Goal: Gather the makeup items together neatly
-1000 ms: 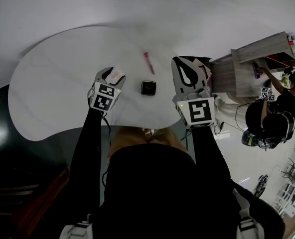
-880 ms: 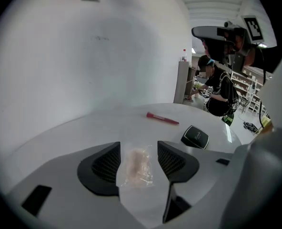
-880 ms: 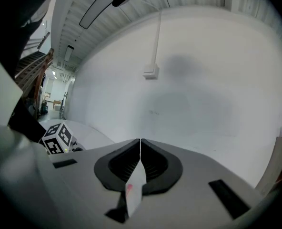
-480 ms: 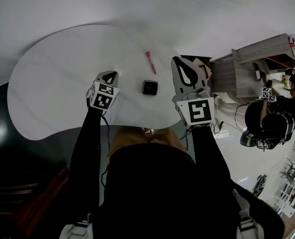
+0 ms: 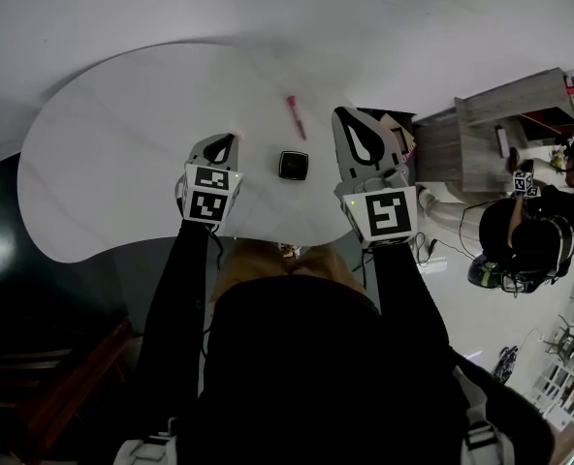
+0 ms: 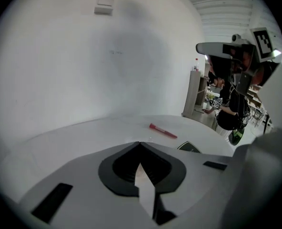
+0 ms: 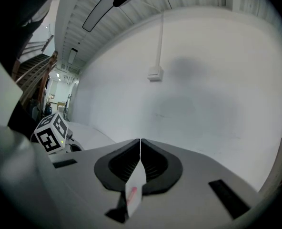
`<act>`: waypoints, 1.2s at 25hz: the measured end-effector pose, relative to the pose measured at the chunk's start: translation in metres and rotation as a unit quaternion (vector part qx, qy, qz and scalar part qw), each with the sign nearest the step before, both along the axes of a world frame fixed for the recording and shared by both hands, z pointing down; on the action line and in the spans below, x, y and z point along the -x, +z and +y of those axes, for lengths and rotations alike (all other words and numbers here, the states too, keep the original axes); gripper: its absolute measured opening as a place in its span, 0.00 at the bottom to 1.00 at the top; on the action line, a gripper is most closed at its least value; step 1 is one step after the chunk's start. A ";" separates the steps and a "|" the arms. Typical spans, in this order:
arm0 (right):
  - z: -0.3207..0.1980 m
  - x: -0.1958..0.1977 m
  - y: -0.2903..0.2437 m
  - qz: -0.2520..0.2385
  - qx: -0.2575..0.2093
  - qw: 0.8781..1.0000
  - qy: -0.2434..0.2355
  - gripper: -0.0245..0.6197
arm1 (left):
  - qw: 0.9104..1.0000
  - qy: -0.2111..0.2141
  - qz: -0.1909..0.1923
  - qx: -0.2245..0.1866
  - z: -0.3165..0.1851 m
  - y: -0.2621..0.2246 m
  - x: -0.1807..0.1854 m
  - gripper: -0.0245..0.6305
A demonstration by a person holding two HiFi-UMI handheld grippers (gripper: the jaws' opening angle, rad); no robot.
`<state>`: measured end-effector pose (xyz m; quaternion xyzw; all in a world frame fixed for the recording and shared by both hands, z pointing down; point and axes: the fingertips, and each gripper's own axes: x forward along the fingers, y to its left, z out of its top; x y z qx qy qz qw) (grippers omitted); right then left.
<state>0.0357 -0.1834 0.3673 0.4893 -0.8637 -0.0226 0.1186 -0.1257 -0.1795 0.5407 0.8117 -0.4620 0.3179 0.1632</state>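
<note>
– White table [image 5: 122, 143], kidney-shaped. Where are the makeup items on it?
– From the head view, a black square compact [image 5: 293, 165] lies near the front edge, between the two grippers. A red stick [image 5: 292, 117] lies apart from it at its 12 o'clock, slanted.
– And the left gripper [image 5: 225, 141]?
– It's at the compact's 9 o'clock, above the table. In its own view the left gripper [image 6: 140, 143] has its jaws pressed together, tips meeting, with nothing pinched.
– Does that view show the items?
– The red stick [image 6: 163, 130] shows whole, at 1 o'clock past the tips. Of the compact [image 6: 188, 147] only a dark corner peeks out; the gripper's grey body cuts off the rest.
– The right gripper [image 5: 341, 116]?
– At the compact's 3 o'clock, over the table's edge. The right gripper [image 7: 140, 140] is also closed tip to tip and holds nothing.
– Anything unclear?
– A pale wedge sits in the slot behind each pair of tips. The right one carries a pinkish smear. I can't make out what either wedge is. The right gripper view mostly faces the wall, with the left gripper's marker cube [image 7: 50, 133] at 9 o'clock.
</note>
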 end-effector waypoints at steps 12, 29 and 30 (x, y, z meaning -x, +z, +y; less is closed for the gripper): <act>0.016 -0.012 -0.006 -0.005 -0.016 1.000 -0.002 0.08 | 0.994 -0.108 0.021 0.015 0.030 0.022 -0.015 0.06; 0.032 -0.044 -0.002 0.005 -0.013 1.000 0.010 0.08 | 0.988 -0.143 0.023 0.054 0.037 0.060 -0.036 0.22; 0.032 -0.045 -0.002 0.005 -0.013 1.000 0.011 0.08 | 0.989 -0.139 0.023 0.053 0.037 0.059 -0.037 0.25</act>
